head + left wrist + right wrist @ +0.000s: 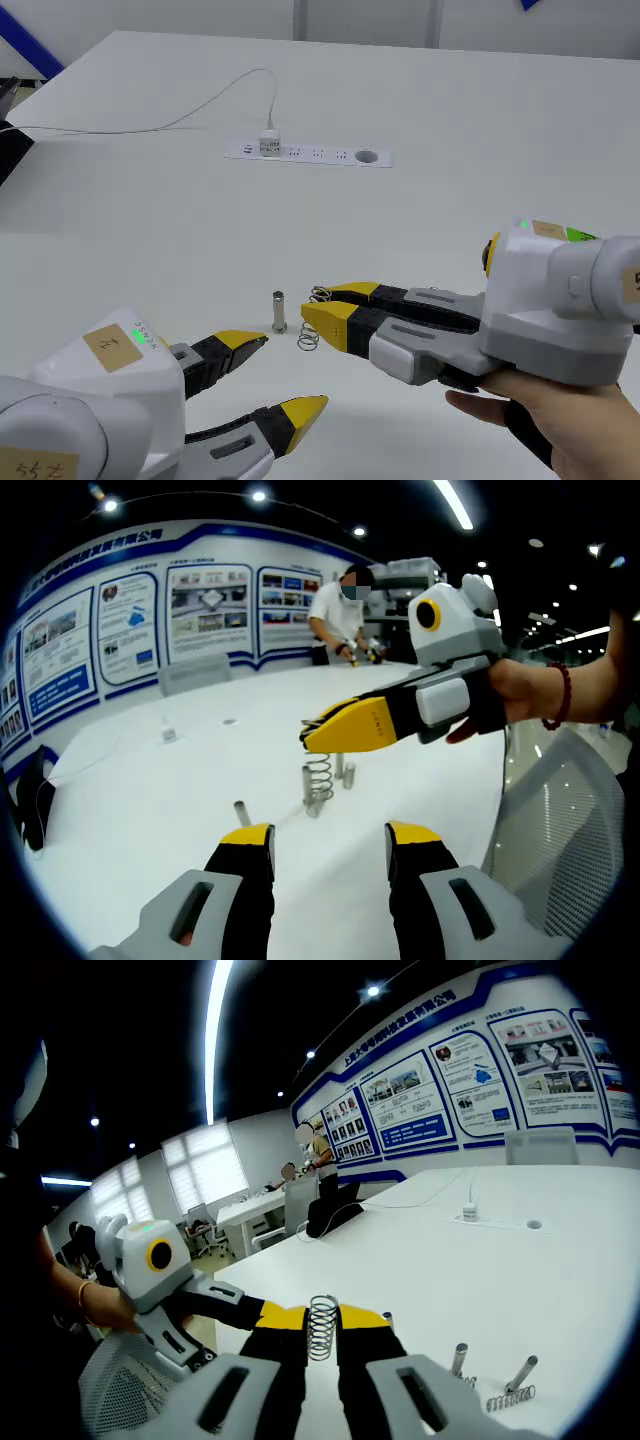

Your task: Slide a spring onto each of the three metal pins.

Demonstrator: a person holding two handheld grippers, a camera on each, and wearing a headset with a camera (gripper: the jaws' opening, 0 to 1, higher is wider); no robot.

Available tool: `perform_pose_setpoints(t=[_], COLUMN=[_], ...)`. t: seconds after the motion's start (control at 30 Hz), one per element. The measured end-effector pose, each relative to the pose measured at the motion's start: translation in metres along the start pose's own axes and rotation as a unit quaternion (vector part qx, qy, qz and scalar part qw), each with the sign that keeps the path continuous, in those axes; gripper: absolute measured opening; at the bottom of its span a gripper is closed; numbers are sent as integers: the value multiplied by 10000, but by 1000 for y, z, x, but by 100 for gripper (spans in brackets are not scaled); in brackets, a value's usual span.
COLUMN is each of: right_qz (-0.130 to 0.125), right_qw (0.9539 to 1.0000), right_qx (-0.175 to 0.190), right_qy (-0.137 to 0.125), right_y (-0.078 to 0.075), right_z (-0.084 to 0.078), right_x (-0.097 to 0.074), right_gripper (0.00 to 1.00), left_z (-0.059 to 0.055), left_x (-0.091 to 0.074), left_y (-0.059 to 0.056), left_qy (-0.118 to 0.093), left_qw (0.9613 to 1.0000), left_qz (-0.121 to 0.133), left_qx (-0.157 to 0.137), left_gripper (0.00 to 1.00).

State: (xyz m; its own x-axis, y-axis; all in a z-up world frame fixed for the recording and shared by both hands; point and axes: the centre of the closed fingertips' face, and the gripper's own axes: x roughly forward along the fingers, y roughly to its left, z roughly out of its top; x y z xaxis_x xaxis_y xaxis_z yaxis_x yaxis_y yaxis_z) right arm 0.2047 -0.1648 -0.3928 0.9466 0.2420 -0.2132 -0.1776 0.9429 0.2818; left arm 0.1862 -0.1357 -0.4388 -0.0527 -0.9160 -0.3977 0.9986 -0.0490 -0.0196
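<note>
- Your right gripper [316, 304] has its black-and-yellow jaws drawn narrow onto a small coiled steel spring [322, 1334], which stands upright between the tips in the right gripper view.
- In the left gripper view that spring hangs below the right gripper's tips, with its lower end close to the white bench [450, 110]. You cannot tell from here whether it touches.
- Your left gripper [272, 374] is spread wide with nothing between the jaws. It sits low over the near part of the bench, its tips pointing toward the pins.
- A short metal pin [242, 813] stands upright on the bench, nearest your left gripper and apart from the others.
- A second metal pin [308, 780] stands just beside the held spring on one side, and a third metal pin [349, 773] stands just beside it on the other. All three pins are bare.
- A loose second spring [505, 1398] lies flat on the bench at the foot of one pin in the right gripper view.
- A white power strip [305, 153] with a white cable [215, 95] plugged in lies farther back on the bench, well apart from the work.
</note>
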Motion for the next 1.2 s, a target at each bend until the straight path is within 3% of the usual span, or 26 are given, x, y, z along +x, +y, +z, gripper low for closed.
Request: perform_pose_setpoints(t=[0.23, 0.43, 0.93, 1.2], right_qz=[-150, -404, -540, -591], right_qw=[9997, 9990, 9977, 9969], right_qx=[-209, -182, -388, -518], right_qy=[-28, -71, -157, -43], right_y=[-10, -25, -48, -56], right_z=[3, 5, 9, 3], right_x=[10, 19, 41, 55], right_gripper=[11, 11, 11, 11], left_z=[-4, -7, -13, -16], left_x=[2, 3, 7, 9], left_y=[5, 9, 15, 14], left_qy=[51, 85, 137, 168], left_qw=[9999, 9998, 9995, 9993], left_qz=[102, 170, 245, 235], left_qx=[-57, -70, -163, -241], left_gripper=[52, 57, 72, 74])
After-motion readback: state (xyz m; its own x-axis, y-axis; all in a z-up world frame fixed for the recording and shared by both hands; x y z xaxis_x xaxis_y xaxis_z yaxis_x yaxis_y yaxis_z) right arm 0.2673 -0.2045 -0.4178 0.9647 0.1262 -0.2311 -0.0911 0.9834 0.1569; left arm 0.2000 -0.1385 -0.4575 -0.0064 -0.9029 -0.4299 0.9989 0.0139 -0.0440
